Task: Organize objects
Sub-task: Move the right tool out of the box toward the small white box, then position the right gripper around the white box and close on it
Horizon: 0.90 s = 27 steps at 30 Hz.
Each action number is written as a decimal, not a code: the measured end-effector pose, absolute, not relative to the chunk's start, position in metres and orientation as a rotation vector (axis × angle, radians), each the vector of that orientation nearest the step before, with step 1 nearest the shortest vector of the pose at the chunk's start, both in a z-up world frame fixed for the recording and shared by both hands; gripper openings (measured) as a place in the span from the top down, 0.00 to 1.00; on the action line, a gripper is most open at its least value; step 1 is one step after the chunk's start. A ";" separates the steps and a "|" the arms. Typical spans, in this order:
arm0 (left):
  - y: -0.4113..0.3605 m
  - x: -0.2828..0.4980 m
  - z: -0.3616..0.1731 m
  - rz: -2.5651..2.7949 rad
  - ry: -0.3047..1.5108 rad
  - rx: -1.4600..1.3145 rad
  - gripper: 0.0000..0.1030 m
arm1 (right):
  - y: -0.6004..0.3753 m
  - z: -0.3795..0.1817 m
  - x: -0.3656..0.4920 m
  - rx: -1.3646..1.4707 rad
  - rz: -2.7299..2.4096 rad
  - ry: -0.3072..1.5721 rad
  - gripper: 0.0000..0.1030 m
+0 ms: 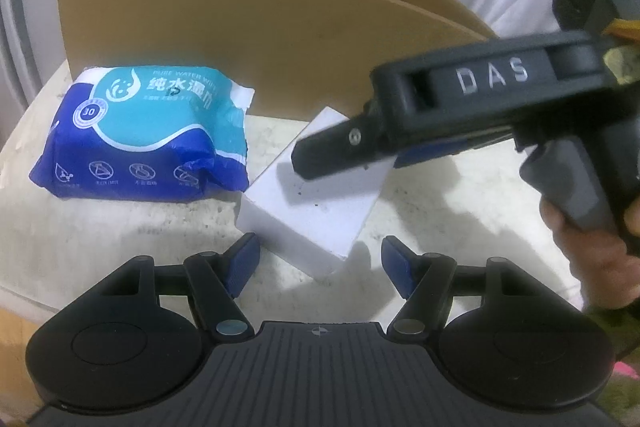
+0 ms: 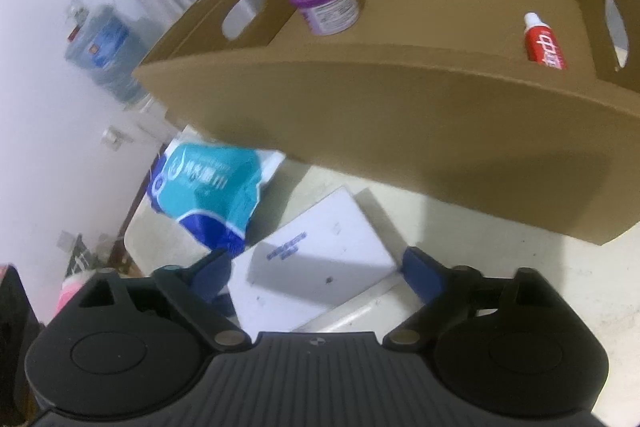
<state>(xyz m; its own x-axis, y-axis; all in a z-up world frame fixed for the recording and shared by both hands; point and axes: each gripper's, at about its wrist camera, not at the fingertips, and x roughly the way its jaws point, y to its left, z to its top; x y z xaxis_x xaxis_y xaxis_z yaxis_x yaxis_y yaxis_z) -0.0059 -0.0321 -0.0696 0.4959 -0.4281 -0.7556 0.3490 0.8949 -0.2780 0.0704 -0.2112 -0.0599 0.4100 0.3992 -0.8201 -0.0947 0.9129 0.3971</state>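
Blue-padded and spread apart, the left gripper point(image 1: 316, 267) hangs empty just short of the near corner of the flat white rectangular foam block point(image 1: 316, 183) on the pale speckled desk point(image 1: 120, 227). From the right, the right gripper point(image 2: 316, 267) straddles that same block with its jaws wide and the pads clear of its sides; nothing is clamped. Judging by this stance, the block is the item now being dealt with, either about to be gripped or just let go. Beside it, to the left, lies the blue and teal soft plastic pack of wet wipes point(image 1: 148, 131), touching or nearly touching the block. Beyond both stands the open brown cardboard box point(image 2: 360, 99) with cut-out handles, already holding a purple-lidded round tub point(image 2: 326, 5) and a small red bottle with a white cap point(image 2: 544, 43), probably the destination for what remains outside.
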 end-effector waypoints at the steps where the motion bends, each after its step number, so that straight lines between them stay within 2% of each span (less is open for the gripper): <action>1: -0.031 -0.006 -0.070 -0.471 0.941 -0.089 0.35 | -0.209 -0.059 0.069 0.297 0.319 1.110 0.06; 11: -0.030 0.000 -0.067 -0.476 0.938 -0.069 0.34 | -0.210 -0.059 0.057 0.297 0.332 1.155 0.04; 15: -0.029 -0.003 -0.065 -0.486 0.937 -0.060 0.34 | -0.211 -0.063 0.050 0.437 0.427 1.194 0.05; 27: -0.033 -0.005 -0.064 -0.477 0.936 -0.063 0.34 | -0.230 -0.043 0.054 0.337 0.236 1.069 0.05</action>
<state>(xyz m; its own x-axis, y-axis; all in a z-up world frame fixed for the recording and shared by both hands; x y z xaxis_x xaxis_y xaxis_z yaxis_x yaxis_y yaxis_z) -0.0047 -0.0325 -0.0637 0.4969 -0.4207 -0.7590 0.3670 0.8944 -0.2555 0.0542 -0.2299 -0.0431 0.4632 0.3488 -0.8148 -0.0258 0.9242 0.3809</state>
